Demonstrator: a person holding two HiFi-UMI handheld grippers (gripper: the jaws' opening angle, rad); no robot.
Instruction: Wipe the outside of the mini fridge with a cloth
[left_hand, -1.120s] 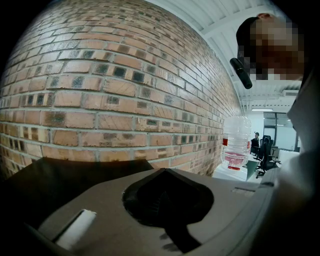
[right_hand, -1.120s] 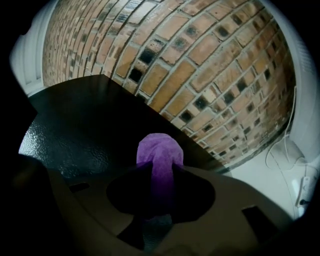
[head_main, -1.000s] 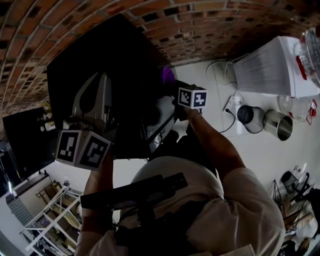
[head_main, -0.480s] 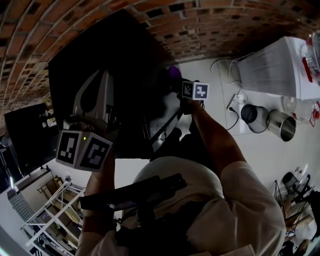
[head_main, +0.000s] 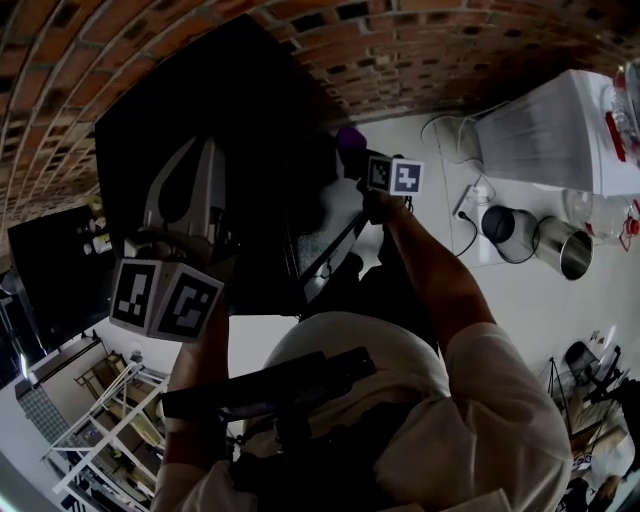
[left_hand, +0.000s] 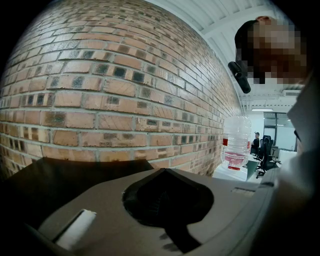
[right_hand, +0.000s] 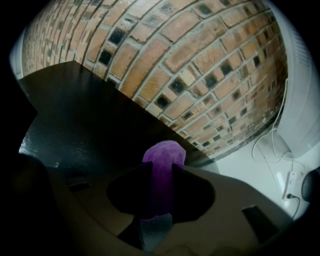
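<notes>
Right tongs (head_main: 356, 152) have shifted slightly up-frame since a second ago, further along the mini fridge's (head_main: 210, 90) right edge toward the brick wall (head_main: 430, 50). Jaws clamped on purple cloth (right_hand: 164, 155). Cloth tip sits at the fridge's black side panel near its top edge; contact unclear. Left tongs (left_hand: 165, 180) unmoved, jaws together, nothing between them, held above fridge top.
</notes>
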